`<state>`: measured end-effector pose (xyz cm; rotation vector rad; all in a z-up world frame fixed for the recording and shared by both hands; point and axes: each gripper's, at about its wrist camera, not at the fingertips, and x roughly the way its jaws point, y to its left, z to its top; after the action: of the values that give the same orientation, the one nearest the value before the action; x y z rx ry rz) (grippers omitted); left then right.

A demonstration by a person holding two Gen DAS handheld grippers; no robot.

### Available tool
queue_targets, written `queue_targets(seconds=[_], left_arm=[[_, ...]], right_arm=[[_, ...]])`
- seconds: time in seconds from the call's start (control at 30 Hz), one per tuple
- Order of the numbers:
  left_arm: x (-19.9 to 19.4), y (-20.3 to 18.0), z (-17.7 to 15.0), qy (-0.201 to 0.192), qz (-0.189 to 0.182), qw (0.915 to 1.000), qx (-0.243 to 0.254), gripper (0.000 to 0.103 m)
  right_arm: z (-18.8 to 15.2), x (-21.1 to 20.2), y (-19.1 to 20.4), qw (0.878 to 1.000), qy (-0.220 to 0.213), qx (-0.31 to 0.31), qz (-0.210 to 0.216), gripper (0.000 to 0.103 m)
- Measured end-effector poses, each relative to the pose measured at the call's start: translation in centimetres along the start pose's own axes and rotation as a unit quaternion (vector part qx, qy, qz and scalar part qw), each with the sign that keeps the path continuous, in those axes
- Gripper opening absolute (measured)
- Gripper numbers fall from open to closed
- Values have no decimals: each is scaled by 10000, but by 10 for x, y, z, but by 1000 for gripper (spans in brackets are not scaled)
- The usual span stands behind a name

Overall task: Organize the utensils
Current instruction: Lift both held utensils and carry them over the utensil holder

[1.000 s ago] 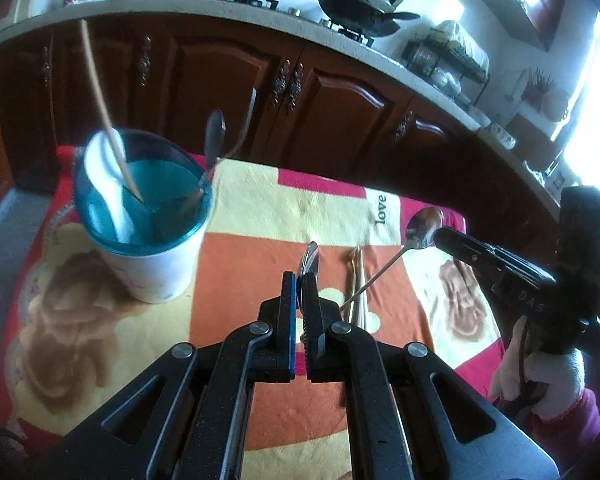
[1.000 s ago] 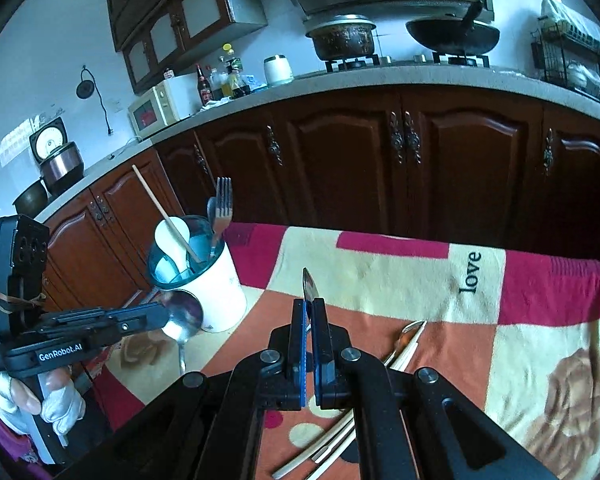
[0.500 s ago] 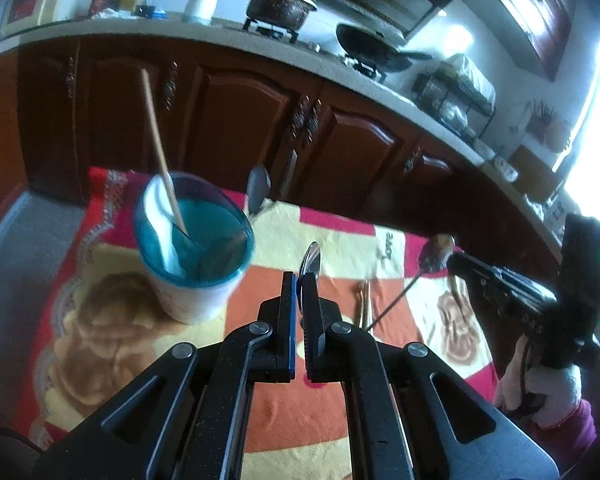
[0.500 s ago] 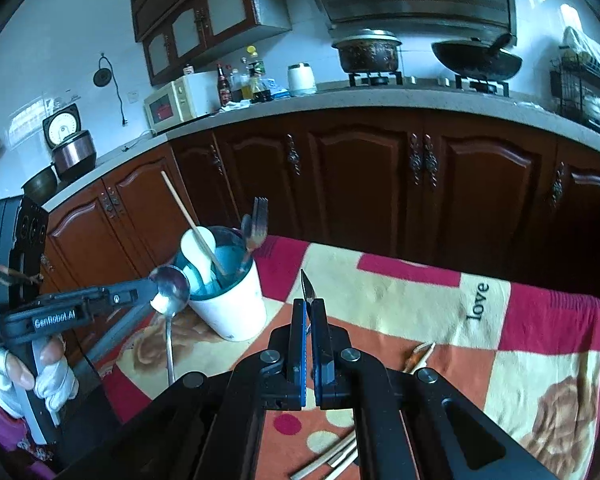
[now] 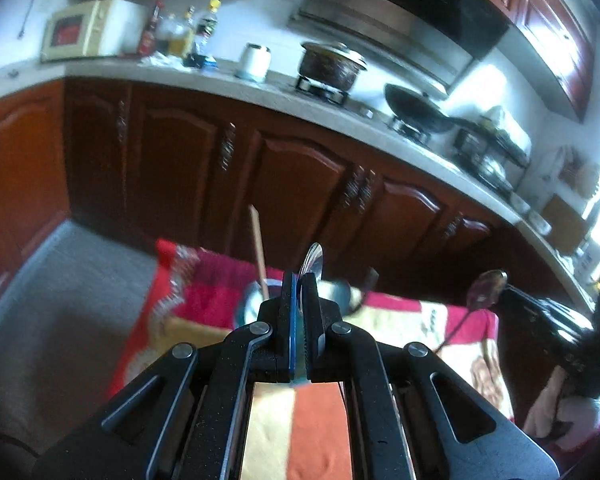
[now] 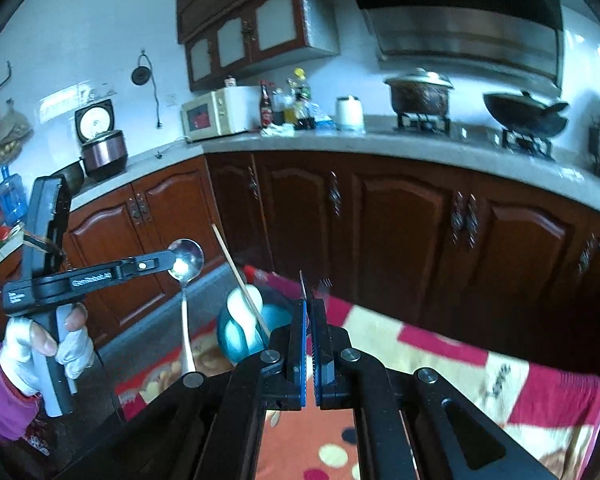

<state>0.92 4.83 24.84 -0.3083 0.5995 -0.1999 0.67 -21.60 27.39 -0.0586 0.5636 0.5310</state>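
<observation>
My left gripper [image 5: 299, 280] is shut on a metal spoon [image 5: 313, 258], bowl up; from the right wrist view the same spoon [image 6: 186, 259] hangs handle down, left of the holder. My right gripper [image 6: 309, 305] is shut on another metal spoon [image 5: 486, 286], seen edge-on between its fingers [image 6: 303, 286]. The teal and white utensil holder [image 6: 242, 334] stands on the patterned cloth [image 6: 440, 356], holding a white spoon, a wooden stick [image 6: 236, 266] and a fork. In the left wrist view the holder [image 5: 256, 300] is mostly hidden behind my fingers.
Dark wooden cabinets [image 6: 400, 216] run behind the table under a counter with a microwave [image 6: 214, 114], bottles, a pot [image 6: 420, 90] and a wok. Grey floor [image 5: 60, 280] lies left of the cloth.
Both grippers have risen and tilted up with their spoons. The holder and cloth have dropped low in both views. The loose utensils on the cloth are out of sight.
</observation>
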Motion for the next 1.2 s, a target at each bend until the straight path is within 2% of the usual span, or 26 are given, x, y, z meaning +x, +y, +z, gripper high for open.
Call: queue_targets(seconds=[0.2, 0.3, 0.43, 0.57, 0.7, 0.97, 1.1, 1.17, 1.2], left_arm=[[14, 13, 15, -294, 523, 9981, 155, 1], [24, 14, 15, -511, 873, 9941, 378, 1], [42, 11, 3, -595, 1112, 9899, 641, 1], [59, 11, -15, -610, 1323, 9857, 847, 1], [71, 13, -27, -484, 1348, 9863, 819, 2], [73, 15, -29, -408, 1312, 9880, 712, 3], [71, 14, -27, -407, 1262, 9887, 694, 3], [72, 15, -25, -413, 1285, 9885, 682, 3], [72, 16, -24, -411, 1300, 9884, 668, 3]], right_arm=[[33, 20, 17, 9997, -90, -179, 149, 1], [44, 34, 21, 9996, -91, -227, 157, 1], [42, 60, 26, 9997, 14, -202, 170, 1], [26, 84, 20, 9996, 167, -48, 206, 1], [6, 100, 14, 9989, 390, 90, 255, 1], [-26, 112, 2, 9963, 666, 423, 338, 1], [-32, 110, 2, 9948, 650, 619, 482, 1], [-32, 108, 1, 9934, 623, 757, 596, 2], [-33, 108, 0, 9928, 627, 808, 630, 7]])
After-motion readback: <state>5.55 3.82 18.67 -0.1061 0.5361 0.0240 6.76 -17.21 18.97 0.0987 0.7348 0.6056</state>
